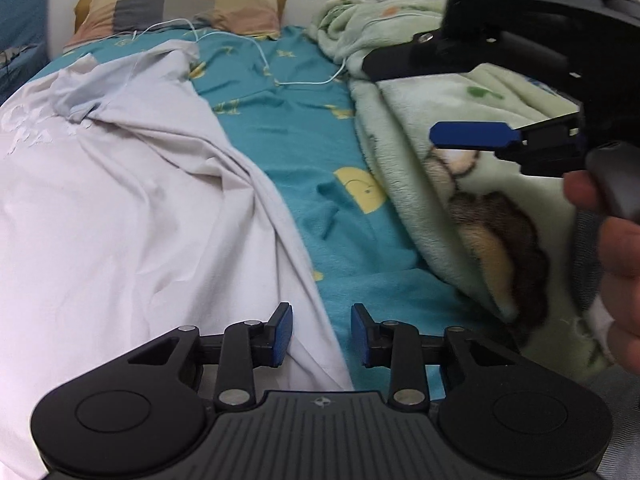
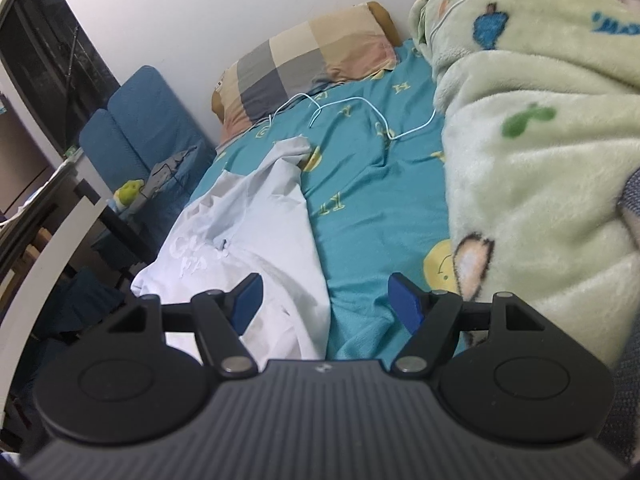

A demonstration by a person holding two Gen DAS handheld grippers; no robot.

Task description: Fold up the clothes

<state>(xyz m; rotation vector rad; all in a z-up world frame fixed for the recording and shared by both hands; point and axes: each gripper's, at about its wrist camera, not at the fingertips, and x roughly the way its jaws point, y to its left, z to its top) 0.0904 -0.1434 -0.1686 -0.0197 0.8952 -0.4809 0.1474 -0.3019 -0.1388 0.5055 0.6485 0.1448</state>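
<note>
A white garment [image 1: 120,220] lies crumpled on the left half of a bed; pale print shows near its far end [image 2: 240,216]. My left gripper [image 1: 321,336] hangs over the garment's right edge with its jaws apart. The cloth edge runs through the gap, and the blue pads [image 1: 282,334] do not press on it. My right gripper [image 2: 326,306] is open and empty, near the line where garment meets sheet. In the left wrist view the right gripper [image 1: 400,102] comes in from the upper right, held by a person's hand [image 1: 624,280].
The bed has a teal sheet [image 1: 280,120] with yellow prints. A bulky green fleece blanket [image 2: 520,140] fills the right side. A checked pillow [image 2: 304,52] and a thin white cable [image 2: 360,100] lie at the head. Blue cushions [image 2: 136,120] and furniture stand left of the bed.
</note>
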